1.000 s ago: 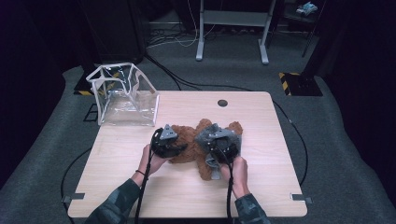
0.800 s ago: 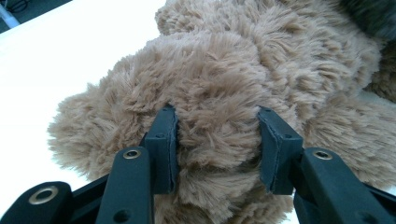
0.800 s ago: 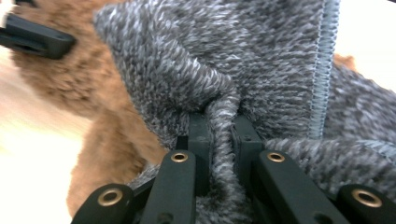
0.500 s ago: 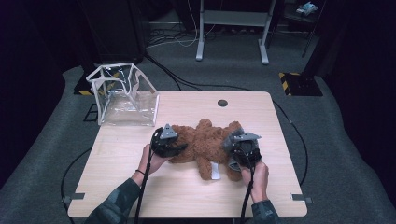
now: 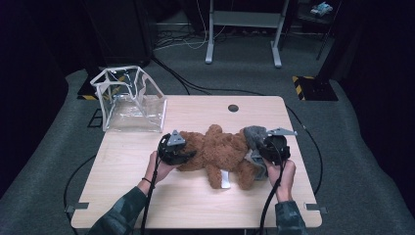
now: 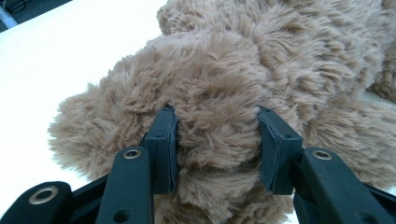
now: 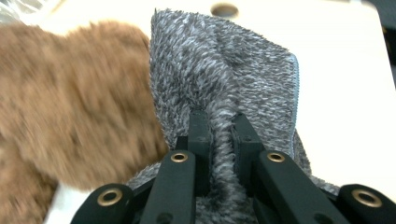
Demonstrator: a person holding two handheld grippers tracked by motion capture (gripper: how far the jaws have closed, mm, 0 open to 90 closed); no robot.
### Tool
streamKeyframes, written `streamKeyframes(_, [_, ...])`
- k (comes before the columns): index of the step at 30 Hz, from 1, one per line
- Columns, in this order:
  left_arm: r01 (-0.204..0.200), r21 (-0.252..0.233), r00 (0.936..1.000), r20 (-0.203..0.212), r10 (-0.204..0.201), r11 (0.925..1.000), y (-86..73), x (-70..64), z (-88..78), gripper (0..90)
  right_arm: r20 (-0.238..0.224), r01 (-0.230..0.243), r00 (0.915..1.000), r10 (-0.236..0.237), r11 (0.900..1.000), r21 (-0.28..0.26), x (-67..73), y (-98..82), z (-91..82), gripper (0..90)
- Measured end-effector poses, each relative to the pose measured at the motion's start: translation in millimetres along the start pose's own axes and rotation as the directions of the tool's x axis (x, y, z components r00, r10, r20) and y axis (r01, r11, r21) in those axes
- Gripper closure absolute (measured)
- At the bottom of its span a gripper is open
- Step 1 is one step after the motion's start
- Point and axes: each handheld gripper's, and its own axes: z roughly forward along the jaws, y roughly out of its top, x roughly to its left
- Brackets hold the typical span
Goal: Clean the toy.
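A brown teddy bear (image 5: 218,152) lies across the middle of the wooden table (image 5: 195,205). My left gripper (image 5: 188,155) is at the bear's left end. In the left gripper view it (image 6: 217,140) is shut on a thick fold of the bear's fur (image 6: 224,70). My right gripper (image 5: 258,149) is at the bear's right end, shut on a grey fuzzy cloth (image 5: 252,136). The right gripper view has this gripper (image 7: 219,126) pinching a ridge of the grey cloth (image 7: 224,60), with the bear (image 7: 70,116) blurred at its left.
A clear plastic bag (image 5: 129,100) with white edging stands open at the table's back left corner. A round cable hole (image 5: 233,107) sits at the back middle. A white tag (image 5: 224,178) pokes out under the bear. A metal stand (image 5: 242,29) is on the floor behind.
My right gripper has moved to the right, from over the bear's middle to its right end, and drawn the grey cloth with it. The left gripper has stayed on the bear.
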Motion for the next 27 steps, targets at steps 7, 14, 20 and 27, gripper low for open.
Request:
streamKeyframes(7, [-0.007, 0.007, 1.0000, -0.005, 0.007, 1.0000, 0.4, -0.9, -0.6, 54.7, -0.038, 0.036, 0.9987, -0.034, 0.997, 0.070, 12.7, 32.1, 46.5, 81.9])
streamKeyframes(14, [-0.008, 0.006, 1.0000, -0.002, 0.009, 0.9999, 0.5, -0.7, -0.4, 54.7, -0.075, 0.008, 0.9971, 0.004, 0.987, 0.163, 5.1, 24.7, 89.0, 82.2])
streamKeyframes(20, [-0.010, 0.007, 0.9999, -0.001, 0.010, 0.9999, 0.5, -0.6, -0.6, 54.7, 0.020, -0.018, 0.9997, 0.014, 0.978, 0.209, -3.8, 16.6, 99.2, 82.3])
streamKeyframes(27, [-0.006, -0.001, 1.0000, -0.001, 0.006, 1.0000, 0.0, -0.1, -0.4, 54.7, 0.141, -0.109, 0.9871, 0.076, 0.964, 0.241, -28.7, 8.2, 96.2, 82.1])
